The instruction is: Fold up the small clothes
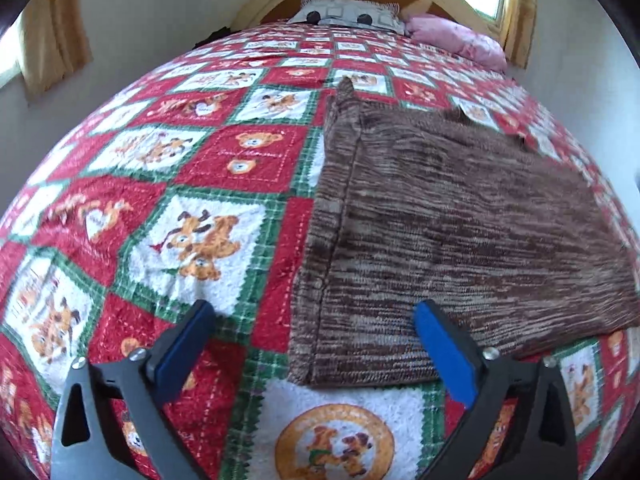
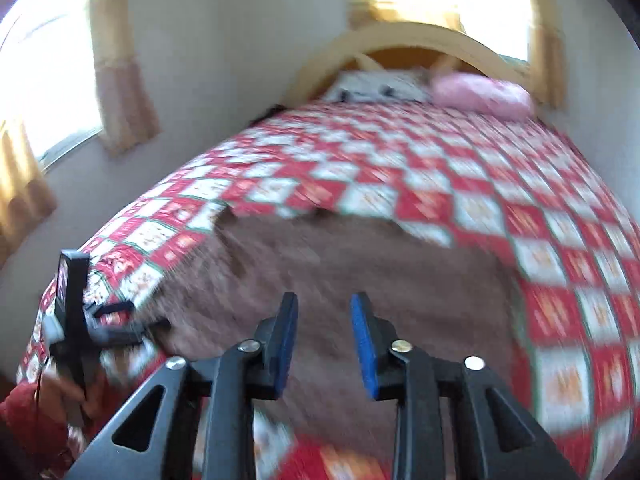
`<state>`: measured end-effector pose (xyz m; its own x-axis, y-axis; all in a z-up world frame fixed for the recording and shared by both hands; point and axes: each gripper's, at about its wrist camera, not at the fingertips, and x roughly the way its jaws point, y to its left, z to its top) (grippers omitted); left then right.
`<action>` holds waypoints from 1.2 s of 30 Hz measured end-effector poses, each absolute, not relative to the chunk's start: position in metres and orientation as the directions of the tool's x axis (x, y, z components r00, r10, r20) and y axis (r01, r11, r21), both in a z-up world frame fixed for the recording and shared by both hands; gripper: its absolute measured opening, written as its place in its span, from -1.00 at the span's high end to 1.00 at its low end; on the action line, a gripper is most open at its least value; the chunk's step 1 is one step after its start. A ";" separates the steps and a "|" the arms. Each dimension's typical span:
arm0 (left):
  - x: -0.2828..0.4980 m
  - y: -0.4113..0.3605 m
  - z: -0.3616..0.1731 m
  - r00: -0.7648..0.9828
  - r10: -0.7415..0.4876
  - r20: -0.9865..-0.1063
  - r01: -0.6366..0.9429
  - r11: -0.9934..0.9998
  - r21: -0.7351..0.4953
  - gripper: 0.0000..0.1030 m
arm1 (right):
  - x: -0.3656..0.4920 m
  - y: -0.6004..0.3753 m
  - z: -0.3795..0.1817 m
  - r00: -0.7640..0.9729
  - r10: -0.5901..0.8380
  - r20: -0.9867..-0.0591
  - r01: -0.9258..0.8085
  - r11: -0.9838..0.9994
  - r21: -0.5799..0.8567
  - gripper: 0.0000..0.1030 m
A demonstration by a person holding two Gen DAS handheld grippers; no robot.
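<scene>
**quiltnoob:** So the brown knit garment (image 1: 460,232) is lying spread out flat on the teddy-bear quilt (image 1: 200,168), near the foot end of the bed, well away from the pillows (image 1: 348,16) by the headboard. Both tongs are hovering over it. Where would you grab first?

**foldy_mcfold:** Neither one has hold of anything right now. The left gripper (image 1: 312,344) is spread wide, one blue pad over bare quilt and the other over the knit's near-left corner, so it's basically straddling the side edge. The right gripper (image 2: 324,344) is about half open above the middle of the near part of the cloth, nothing between its pads. That view is pretty motion-blurred, so I can't say how high it sits.

**quiltnoob:** Left corner then?

**foldy_mcfold:** I'd say so. Bring the left one down so the hem corner ends up between the pads, and pinch only the knit. That quilt is fluffy and easy to snag along with it. There's a seam ridge running up the left side, which looks like a handy fold line. Put the right one on the matching near-right corner rather than mid-fabric, otherwise the fold will probably sag and go crooked. Chunky knit stretches, so lift it gently.
</scene>
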<state>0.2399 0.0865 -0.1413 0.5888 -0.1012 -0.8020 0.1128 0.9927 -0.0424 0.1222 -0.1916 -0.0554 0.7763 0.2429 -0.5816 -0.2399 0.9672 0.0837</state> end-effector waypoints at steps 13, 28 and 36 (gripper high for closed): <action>0.237 0.096 -0.142 0.599 -0.149 -0.787 0.098 0.989 -0.113 -1.00 | 0.328 -0.058 -0.139 0.524 0.251 -0.814 -0.465 0.885 -0.028 0.00; 0.238 0.096 -0.143 0.602 -0.141 -0.786 0.095 0.990 -0.105 -1.00 | 0.327 -0.045 -0.122 0.713 0.129 -0.690 -0.350 0.917 -0.190 0.87; 0.239 0.095 -0.144 0.601 -0.137 -0.788 0.095 0.991 -0.099 -1.00 | 0.221 -0.183 -0.082 0.729 0.137 -0.670 -0.109 0.991 0.083 0.51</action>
<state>0.2388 0.0954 -0.1437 0.6006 -0.1366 -0.7878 0.0948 0.9905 -0.0994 0.2207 -0.1828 -0.0822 0.7293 0.1369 -0.6704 -0.1092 0.9905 0.0834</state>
